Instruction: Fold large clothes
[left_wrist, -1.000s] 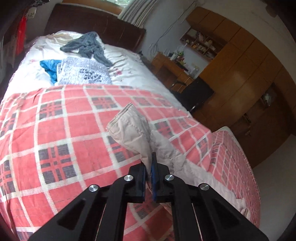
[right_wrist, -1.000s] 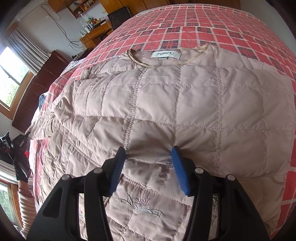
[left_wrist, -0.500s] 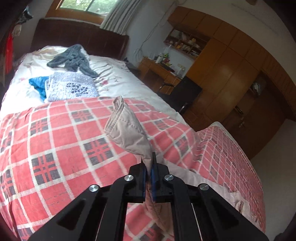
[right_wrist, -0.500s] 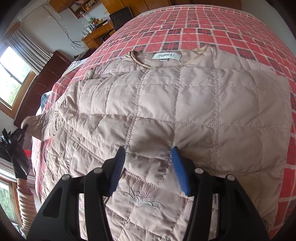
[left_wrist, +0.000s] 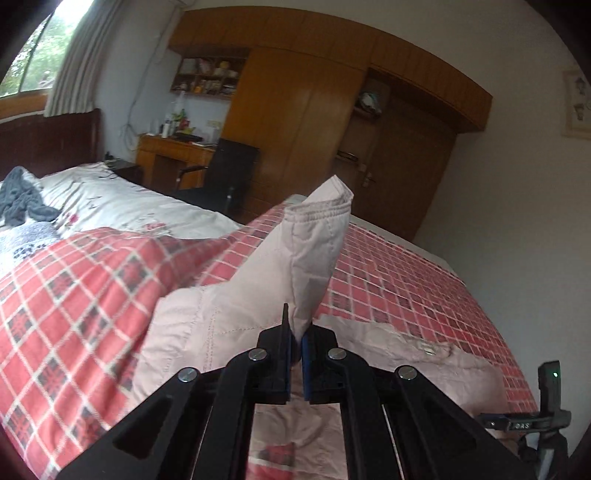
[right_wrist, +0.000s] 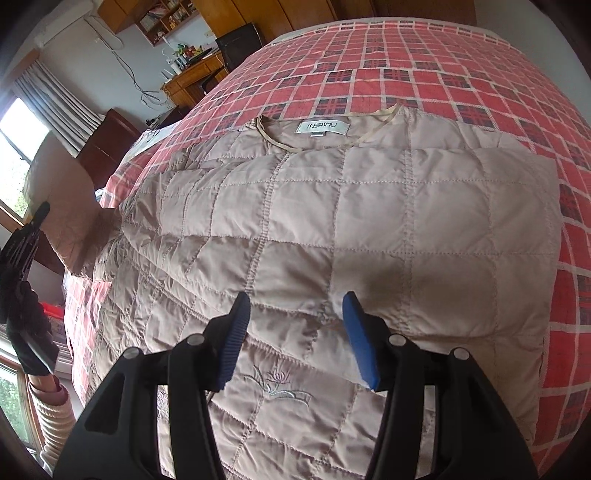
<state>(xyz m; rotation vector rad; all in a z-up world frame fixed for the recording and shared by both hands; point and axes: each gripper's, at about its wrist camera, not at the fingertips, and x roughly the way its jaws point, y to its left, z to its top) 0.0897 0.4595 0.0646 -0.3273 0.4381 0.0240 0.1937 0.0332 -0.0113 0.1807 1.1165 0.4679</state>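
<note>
Plaid bed (right_wrist: 461, 74), one quilted jacket (right_wrist: 332, 206), left tool (left_wrist: 295, 334) pinching its sleeve (left_wrist: 314, 254), right tool (right_wrist: 295, 306) spread.

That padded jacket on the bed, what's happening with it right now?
A person with a gripper in each hand is folding a beige quilted jacket spread on the red plaid bedspread. The left gripper is shut on the sleeve, lifting its cuff end above the bed. The right gripper is open over the middle of the jacket's body; whether its tips touch the fabric is unclear. The sleeve is not yet laid across the body.
</note>
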